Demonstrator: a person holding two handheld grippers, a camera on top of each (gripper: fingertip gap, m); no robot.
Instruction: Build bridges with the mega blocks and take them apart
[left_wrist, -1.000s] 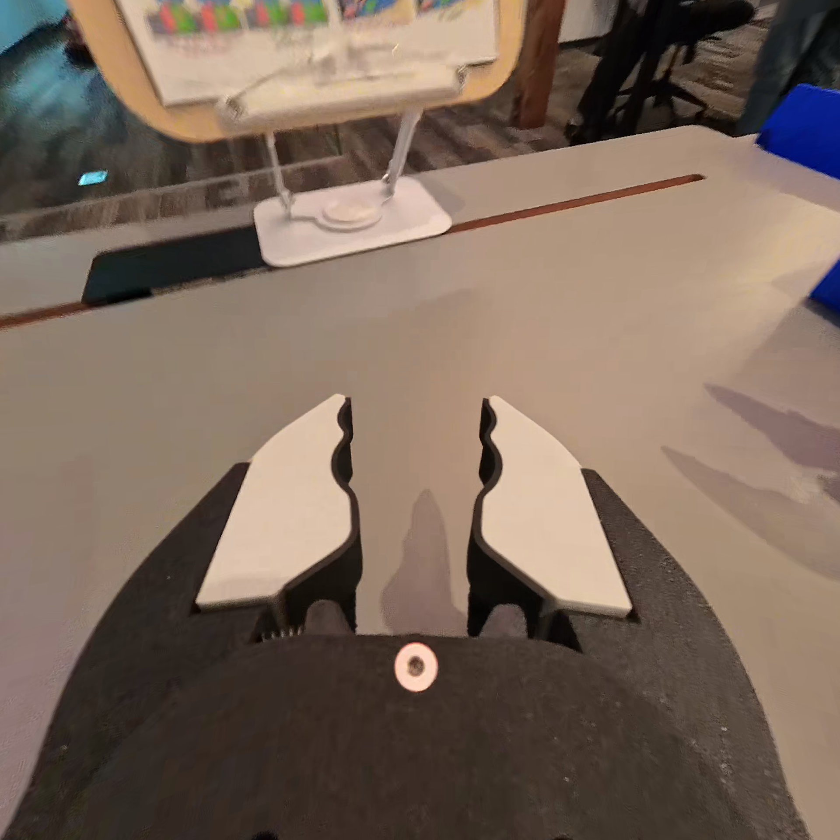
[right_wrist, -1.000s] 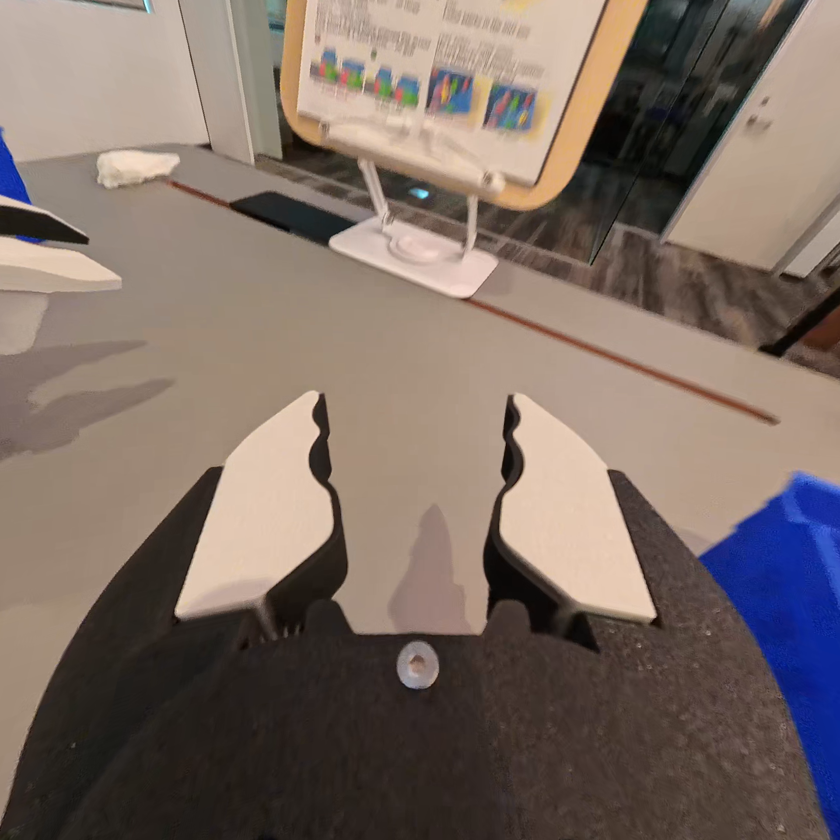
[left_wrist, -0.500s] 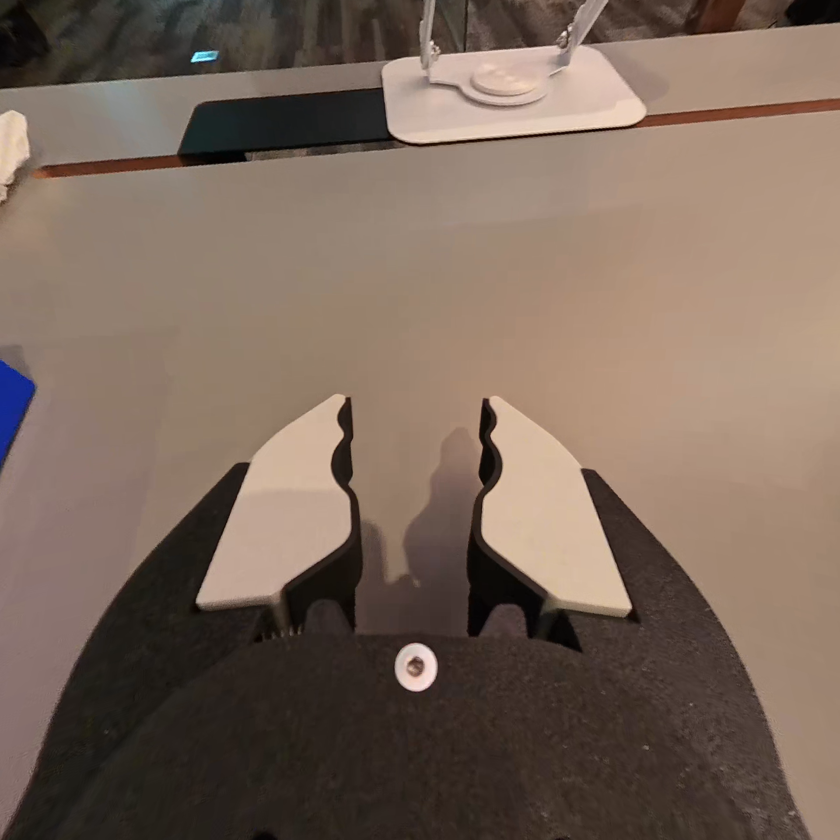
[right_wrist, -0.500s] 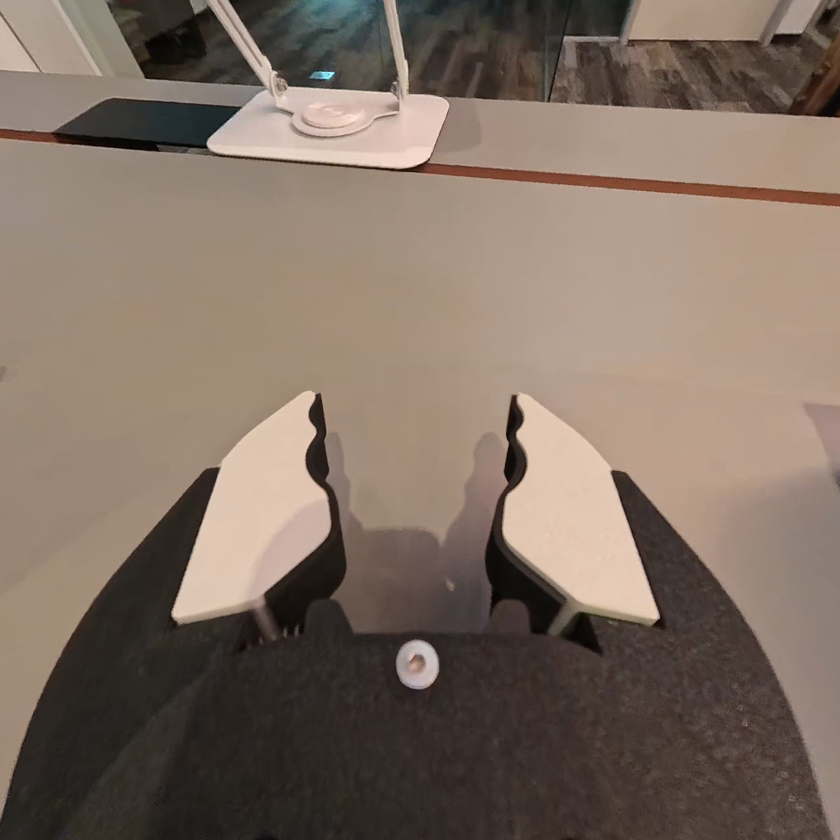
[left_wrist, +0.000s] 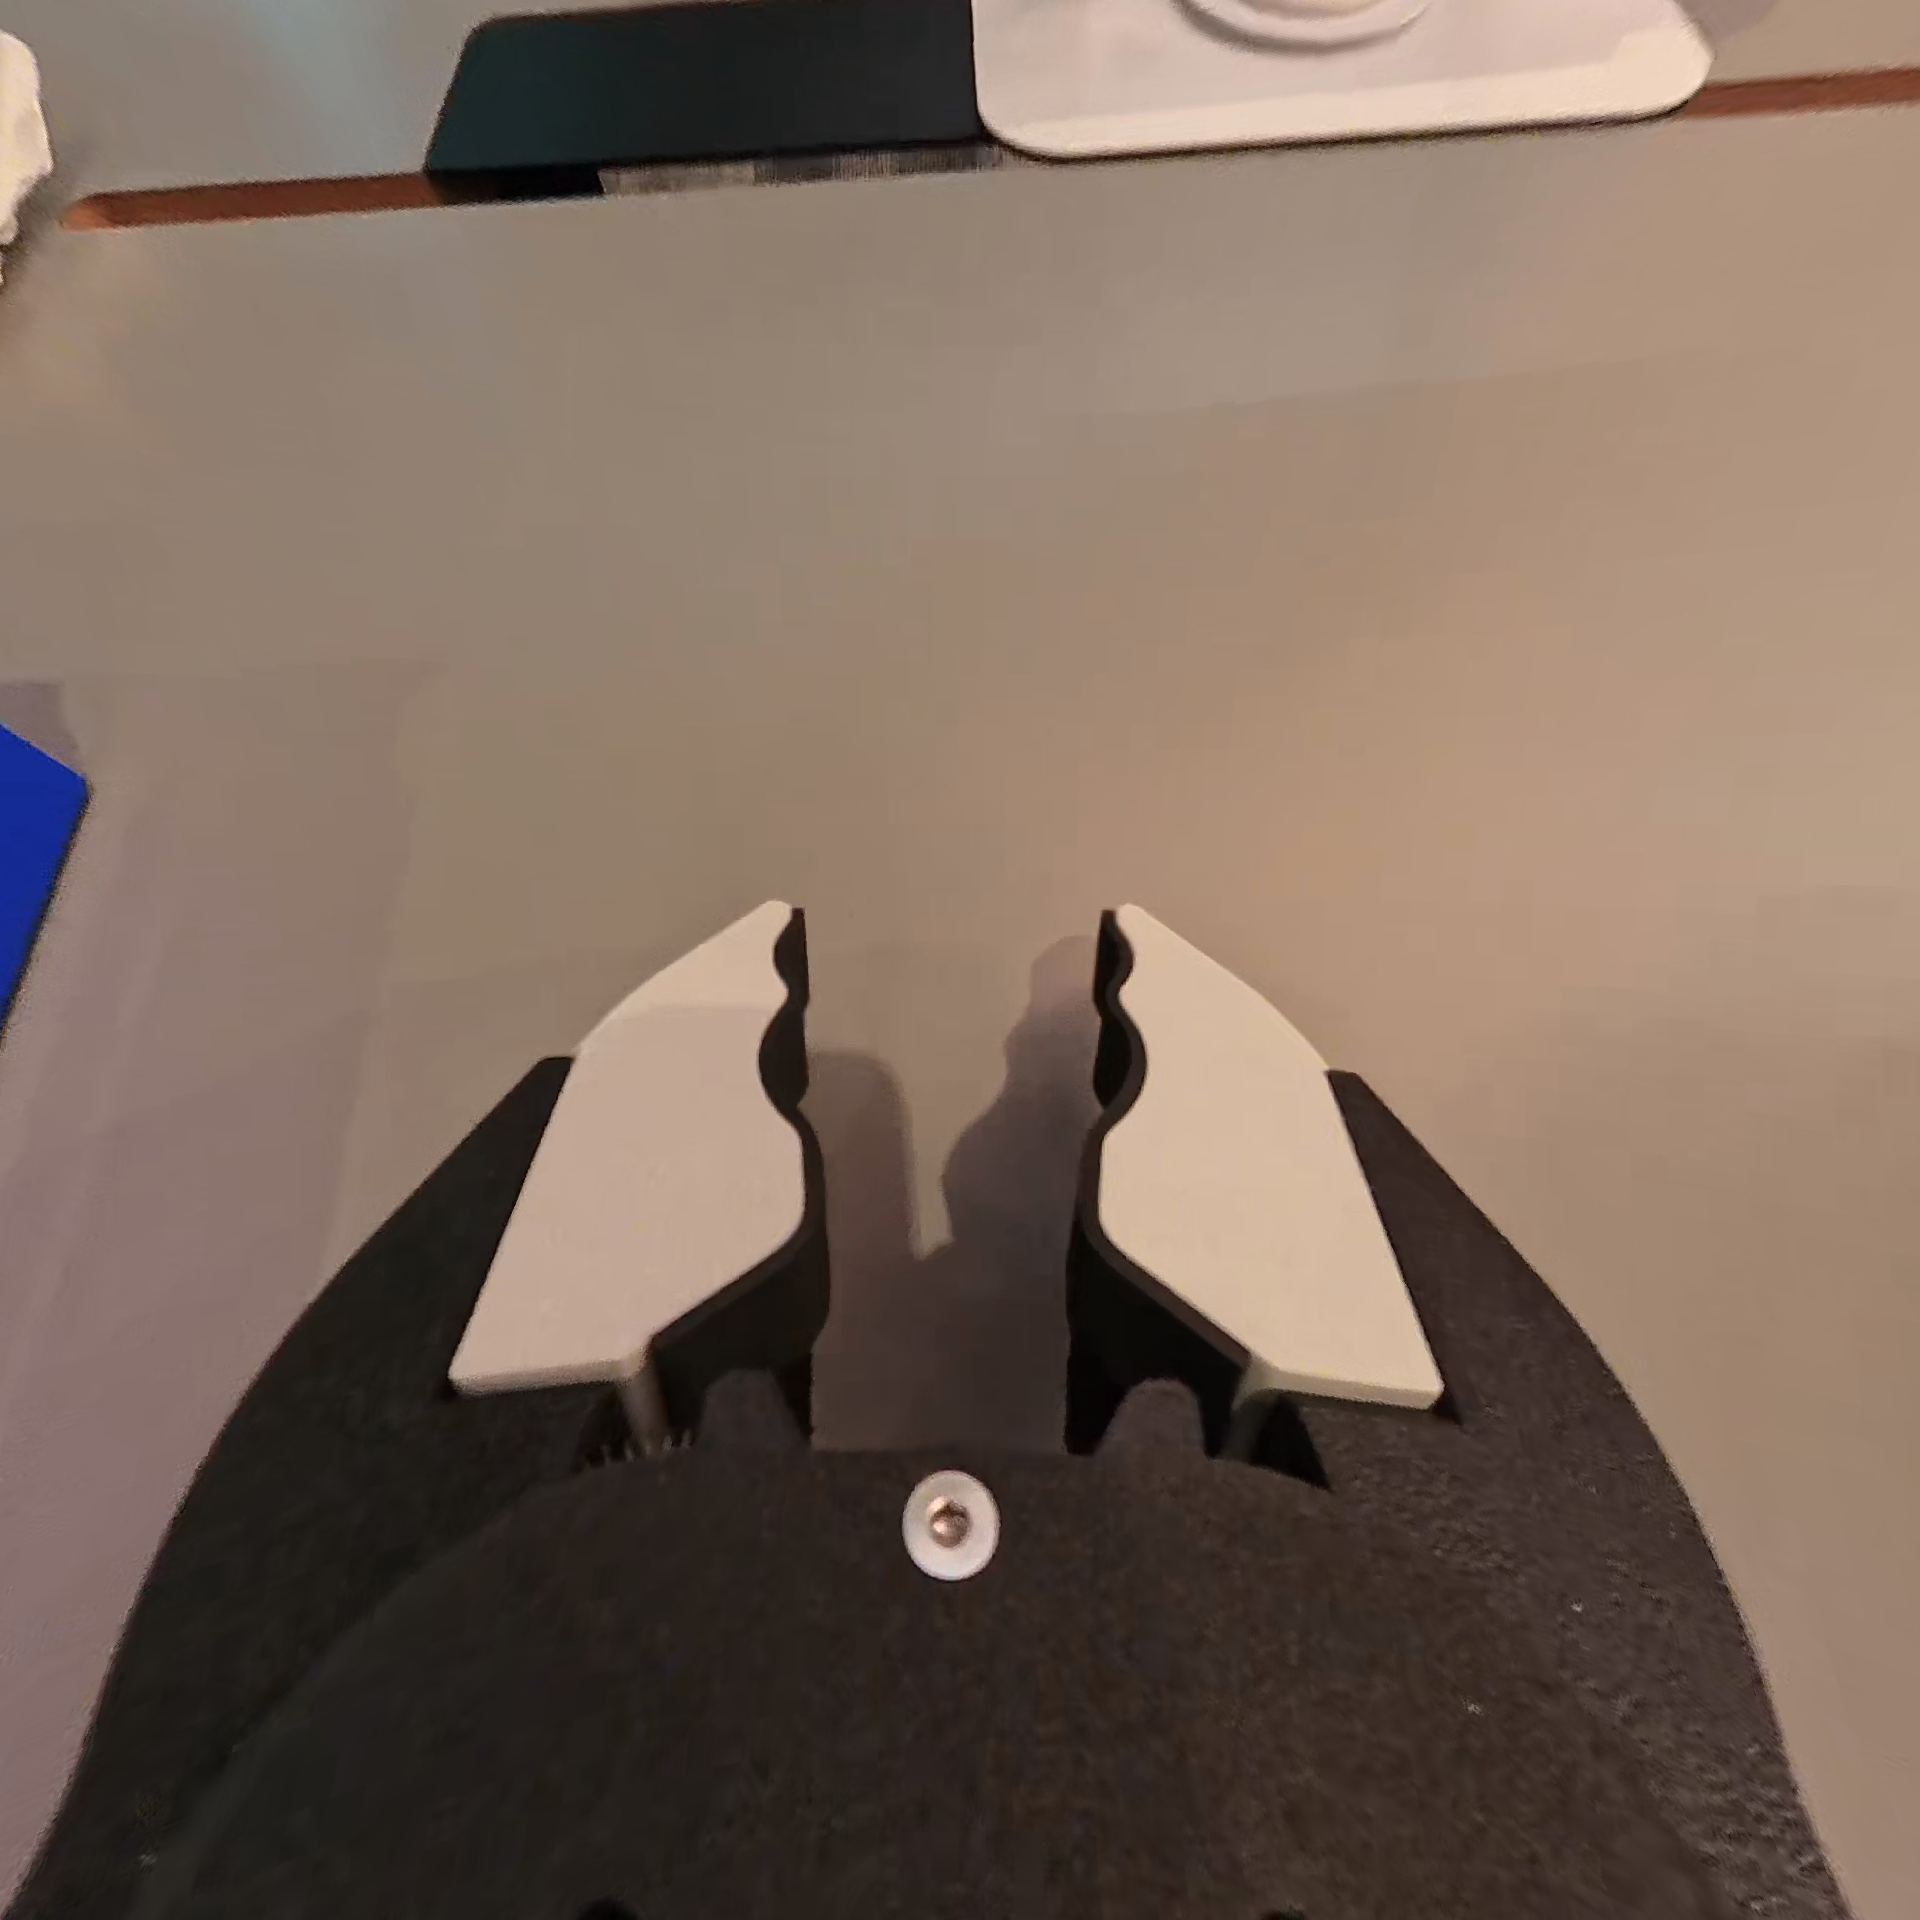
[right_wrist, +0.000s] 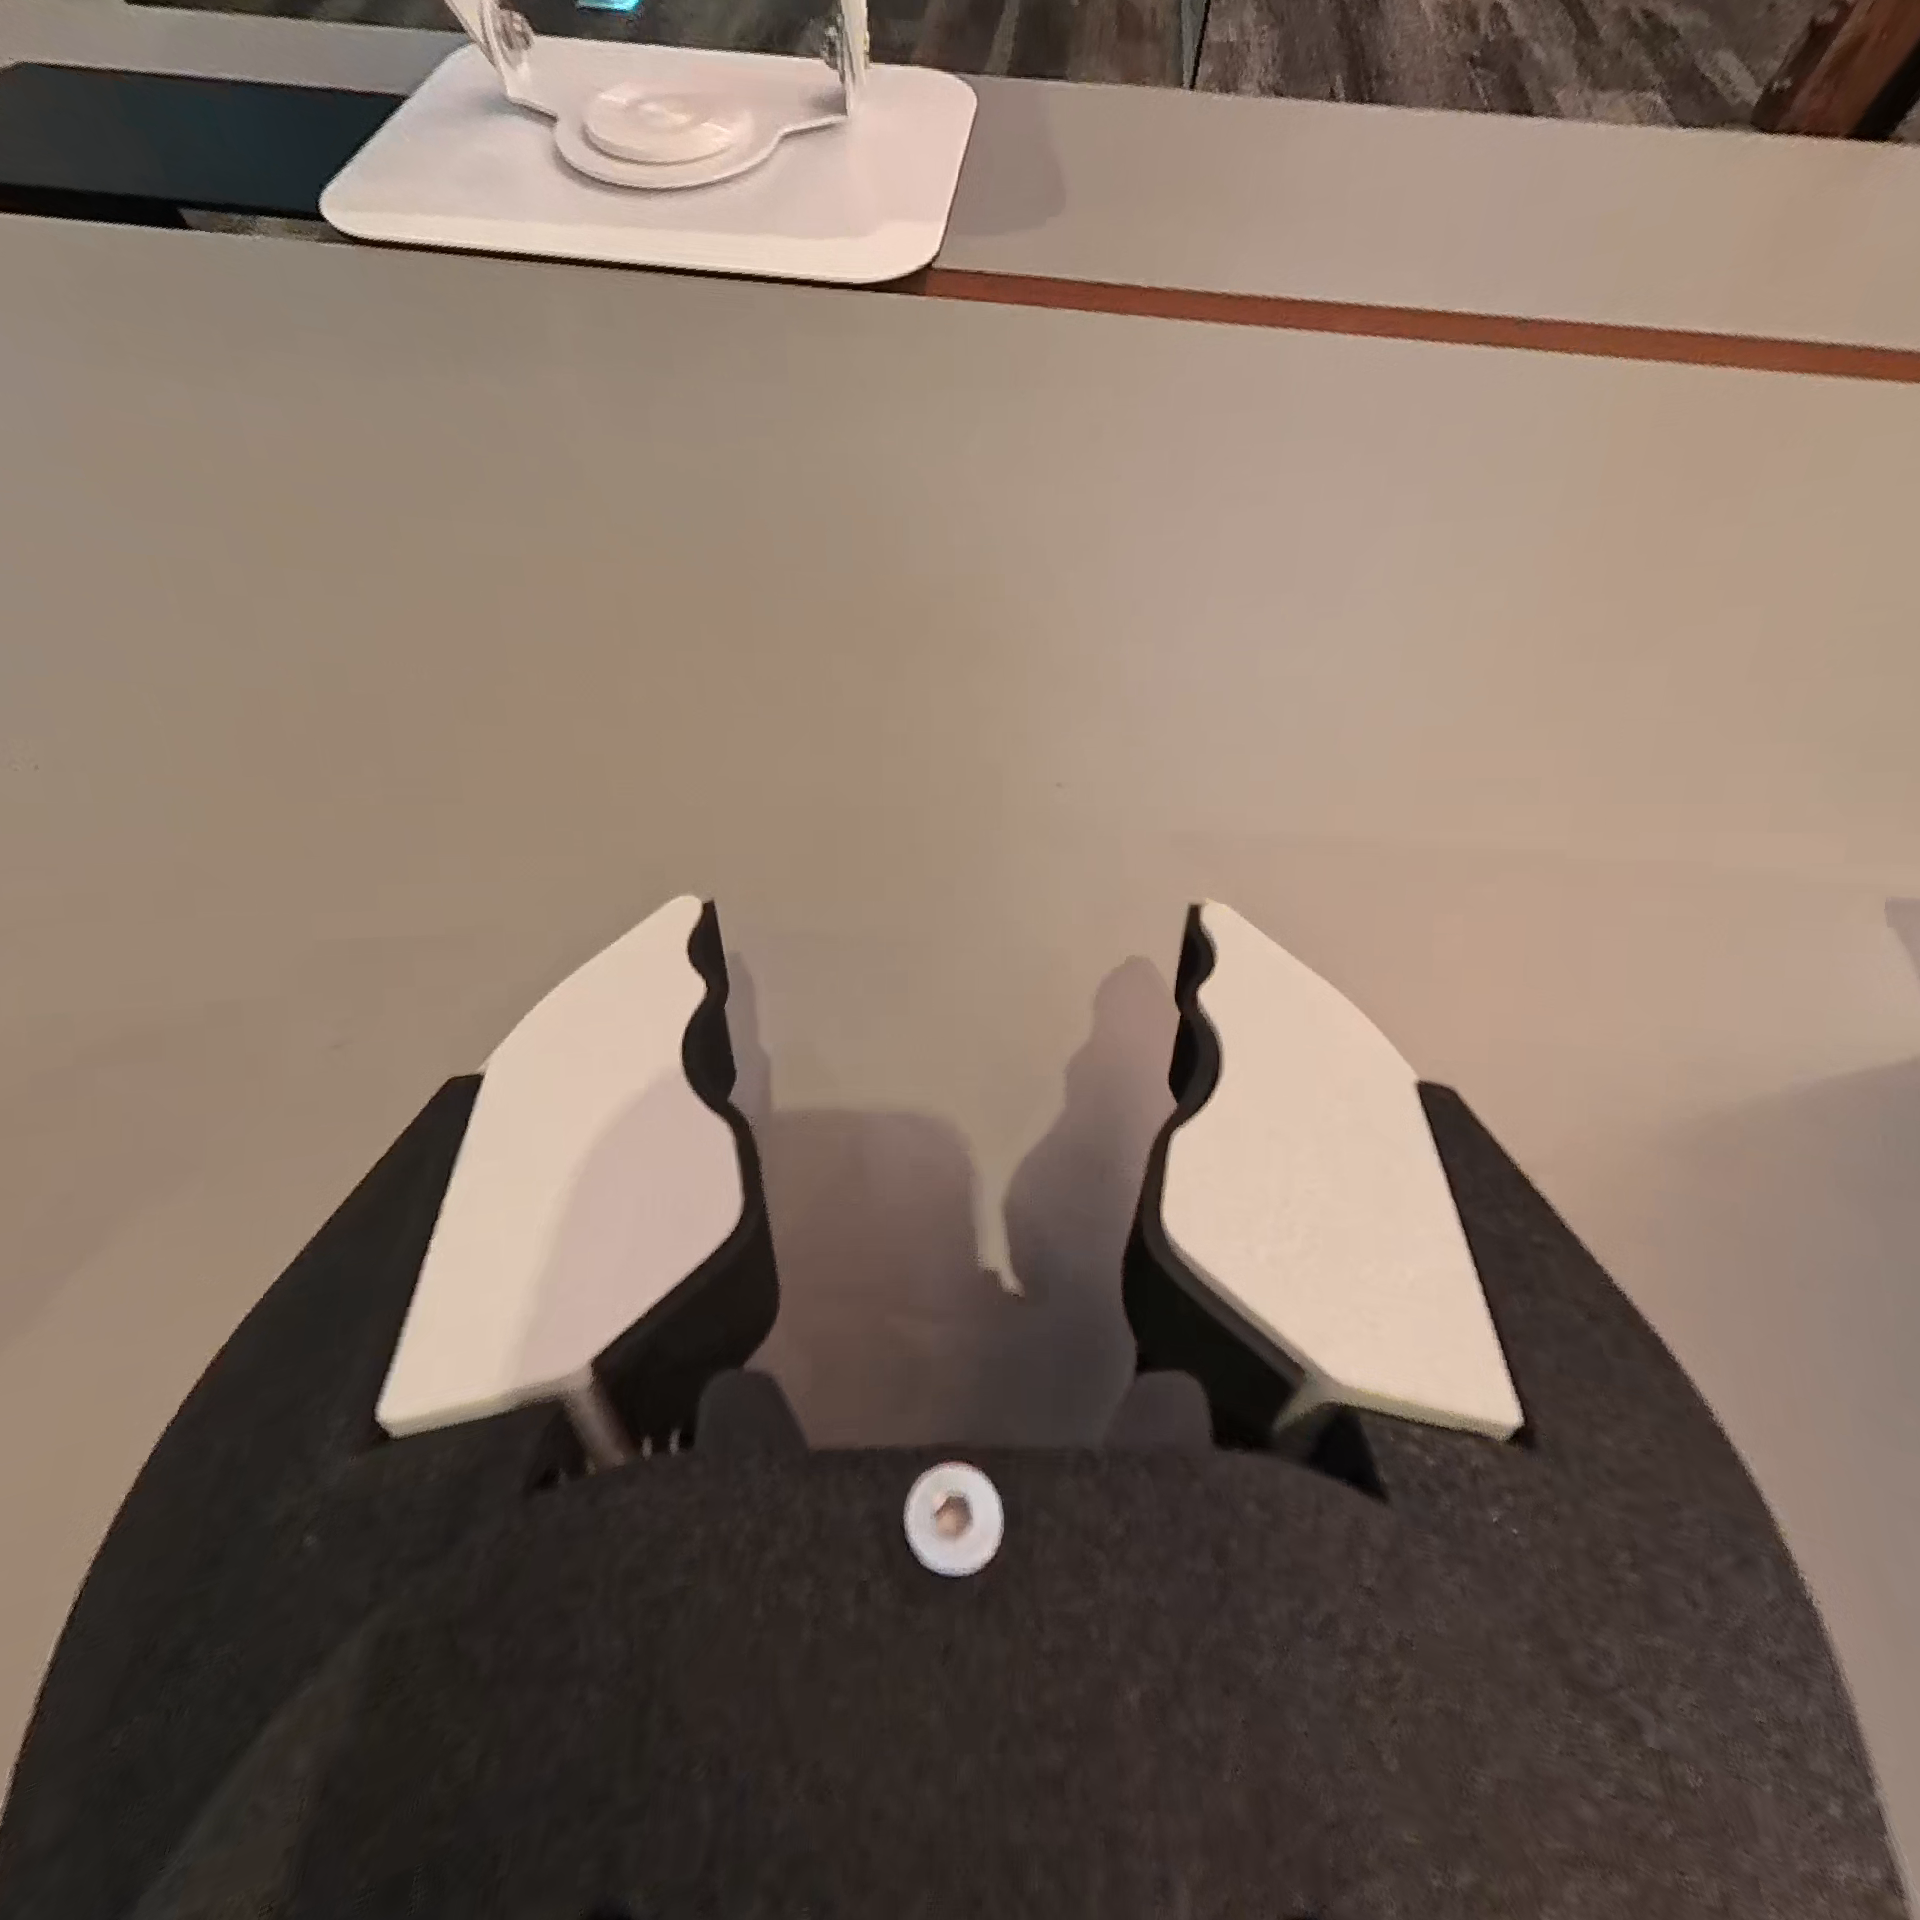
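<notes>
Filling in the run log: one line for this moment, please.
left gripper: open, empty | right gripper: open, empty | both over bare grey table | no blocks in view | white stand base at far edge

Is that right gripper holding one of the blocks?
No, the right gripper is open, with only bare grey table between its fingers.

My grey table (left_wrist: 935, 520) carries a white stand base (right_wrist: 655, 177), a black panel (left_wrist: 707, 83), a white cloth (left_wrist: 16, 135) and a blue object (left_wrist: 31, 862).
</notes>
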